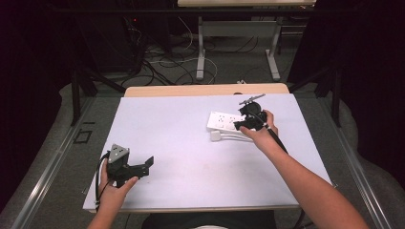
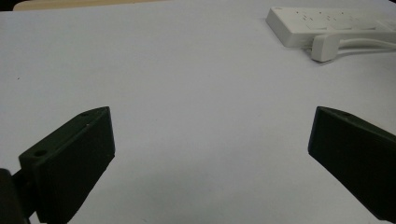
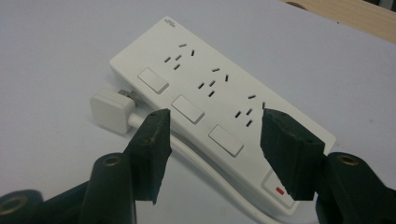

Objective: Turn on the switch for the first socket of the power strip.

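Observation:
A white power strip [image 1: 221, 120] with three sockets and three switches lies at the right of the pale table cover [image 1: 181, 143]. Its white plug [image 1: 216, 136] rests beside its near edge, with the cord [image 3: 205, 173] running along it. My right gripper [image 1: 240, 126] hovers open over the strip's right end. In the right gripper view the jaws straddle the strip [image 3: 205, 79] above the last socket, gripper [image 3: 215, 125] holding nothing, plug [image 3: 111, 110] at left. My left gripper [image 1: 147, 166] stands open near the front left corner. Its view [image 2: 211, 116] looks toward the strip [image 2: 327, 23] and plug [image 2: 324, 46].
A wooden table edge [image 1: 205, 89] shows behind the cover. Beyond it stand another desk's white legs [image 1: 200, 52] and loose cables on the floor [image 1: 162, 64]. Dark curtains flank both sides. A red indicator [image 3: 279, 190] marks the strip's near end.

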Demonstrator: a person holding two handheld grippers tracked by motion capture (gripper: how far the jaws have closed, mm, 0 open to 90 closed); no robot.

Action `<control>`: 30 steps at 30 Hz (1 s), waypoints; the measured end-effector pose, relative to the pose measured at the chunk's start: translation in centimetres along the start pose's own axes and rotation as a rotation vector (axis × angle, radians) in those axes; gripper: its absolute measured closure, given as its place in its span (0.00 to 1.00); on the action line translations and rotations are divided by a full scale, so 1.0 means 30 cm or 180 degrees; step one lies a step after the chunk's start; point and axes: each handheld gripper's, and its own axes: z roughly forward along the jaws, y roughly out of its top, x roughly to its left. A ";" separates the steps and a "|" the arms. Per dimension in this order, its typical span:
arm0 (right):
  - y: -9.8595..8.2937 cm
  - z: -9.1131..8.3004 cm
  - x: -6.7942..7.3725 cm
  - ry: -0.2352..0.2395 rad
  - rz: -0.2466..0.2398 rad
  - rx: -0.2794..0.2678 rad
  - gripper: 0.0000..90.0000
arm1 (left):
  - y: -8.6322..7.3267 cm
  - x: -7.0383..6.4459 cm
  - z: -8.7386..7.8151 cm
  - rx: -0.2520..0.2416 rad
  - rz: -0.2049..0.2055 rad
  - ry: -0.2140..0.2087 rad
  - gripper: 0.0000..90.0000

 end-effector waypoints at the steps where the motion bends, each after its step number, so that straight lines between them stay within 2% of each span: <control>1: 0.003 0.006 -0.001 -0.0018 0.0011 -0.0003 0.47 | 0.000 0.000 0.000 0.0001 0.0000 0.0001 0.01; 3: 0.005 0.012 -0.003 -0.0027 0.0019 0.0006 0.47 | 0.000 0.001 0.000 -0.0002 -0.0002 0.0002 0.01; 7: 0.016 0.044 -0.014 -0.0042 0.0157 0.0087 0.48 | -0.001 0.003 0.000 -0.0002 -0.0022 0.0004 0.01; 10: 0.020 0.055 -0.019 -0.0051 0.0193 0.0107 0.50 | 0.000 0.007 -0.002 0.0020 -0.0023 -0.0006 0.01; 11: 0.023 0.066 -0.021 0.0000 0.0271 0.0153 0.52 | 0.000 0.008 -0.002 0.0020 -0.0026 -0.0003 0.01; 14: 0.025 0.076 -0.026 0.0023 0.0326 0.0197 0.55 | 0.000 0.009 -0.002 0.0028 -0.0033 -0.0004 0.01; 15: 0.025 0.087 -0.031 0.0076 0.0393 0.0214 0.58 | 0.000 0.009 -0.002 0.0030 -0.0039 -0.0007 0.01; 21: 0.025 0.109 -0.042 0.0097 0.0461 0.0290 0.64 | -0.001 0.010 -0.001 0.0025 -0.0048 -0.0005 0.01; 26: 0.027 0.125 -0.051 0.0035 0.0528 0.0305 0.71 | -0.001 0.012 0.000 0.0027 -0.0047 -0.0005 0.02; 28: 0.027 0.126 -0.056 0.0040 0.0493 0.0305 0.72 | -0.002 0.012 0.001 0.0027 -0.0054 -0.0004 0.02; 30: 0.027 0.134 -0.062 0.0013 0.0571 0.0329 0.72 | -0.002 0.012 0.001 0.0026 -0.0054 -0.0004 0.02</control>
